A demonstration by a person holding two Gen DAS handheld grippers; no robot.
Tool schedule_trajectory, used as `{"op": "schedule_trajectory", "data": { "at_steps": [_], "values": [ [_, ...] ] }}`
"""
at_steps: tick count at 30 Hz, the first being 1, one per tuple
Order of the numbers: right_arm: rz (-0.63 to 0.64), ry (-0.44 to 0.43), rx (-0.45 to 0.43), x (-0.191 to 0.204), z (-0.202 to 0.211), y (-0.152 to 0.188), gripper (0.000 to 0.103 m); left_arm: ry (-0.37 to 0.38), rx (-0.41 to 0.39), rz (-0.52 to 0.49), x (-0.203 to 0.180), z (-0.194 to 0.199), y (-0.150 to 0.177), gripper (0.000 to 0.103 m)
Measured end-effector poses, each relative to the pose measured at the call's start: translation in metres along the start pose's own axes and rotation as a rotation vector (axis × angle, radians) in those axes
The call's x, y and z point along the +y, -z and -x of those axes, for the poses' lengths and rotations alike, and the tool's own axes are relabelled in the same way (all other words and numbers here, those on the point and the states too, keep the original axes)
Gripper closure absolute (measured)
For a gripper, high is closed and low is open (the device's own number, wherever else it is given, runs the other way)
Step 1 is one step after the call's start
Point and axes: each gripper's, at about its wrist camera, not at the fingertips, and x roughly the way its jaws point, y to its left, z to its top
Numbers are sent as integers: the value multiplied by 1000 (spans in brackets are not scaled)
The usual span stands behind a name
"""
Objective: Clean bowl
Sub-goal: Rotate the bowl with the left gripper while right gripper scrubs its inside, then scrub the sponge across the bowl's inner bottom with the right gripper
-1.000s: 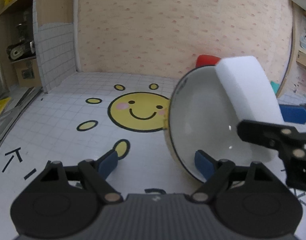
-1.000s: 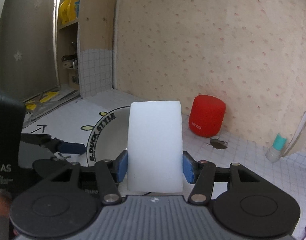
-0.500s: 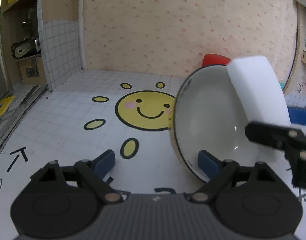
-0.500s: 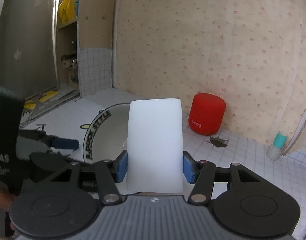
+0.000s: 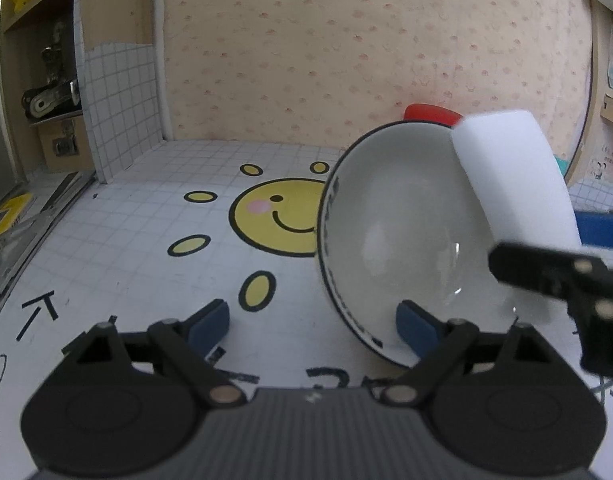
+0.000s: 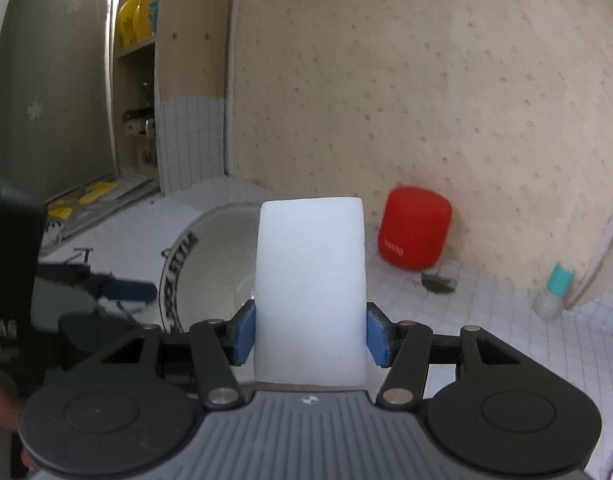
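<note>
A white bowl point(image 5: 398, 240) with a dark lettered rim stands tilted on its edge on the mat, its hollow facing me. My left gripper point(image 5: 312, 322) is open wide around the bowl's lower rim. Its right pad point(image 5: 414, 324) sits inside the bowl and its left pad point(image 5: 210, 320) is well clear outside. My right gripper point(image 6: 310, 332) is shut on a white sponge block point(image 6: 310, 280). The sponge point(image 5: 510, 176) leans against the bowl's point(image 6: 214, 256) far inner side. In the right wrist view the left gripper's blue finger point(image 6: 126, 290) shows beside the rim.
The white gridded mat point(image 5: 146, 240) carries a yellow smiling sun point(image 5: 278, 216). A red cylinder speaker point(image 6: 414, 236) stands by the back wall behind the bowl. A small bottle with a teal cap point(image 6: 554, 292) is at the right. Shelves point(image 5: 46, 92) rise at the left.
My left gripper's jaws have spread a little wider around the bowl's rim. The sponge stays gripped and has hardly shifted.
</note>
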Motion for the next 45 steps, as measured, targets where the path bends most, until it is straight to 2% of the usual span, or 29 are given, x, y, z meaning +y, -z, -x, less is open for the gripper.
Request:
{"op": "schedule_trajectory", "data": {
  "at_steps": [7, 17, 28, 45],
  "values": [
    [14, -12, -31, 4, -7, -23, 49, 0, 1, 10, 1, 1, 0, 13],
    [-5, -3, 0, 0, -4, -3, 49, 0, -4, 21, -3, 3, 0, 13],
    [6, -5, 5, 0, -7, -4, 49, -25, -7, 63, -4, 0, 0, 7],
    [38, -27, -10, 10, -11, -17, 49, -32, 0, 15, -10, 7, 5, 9]
  ]
}}
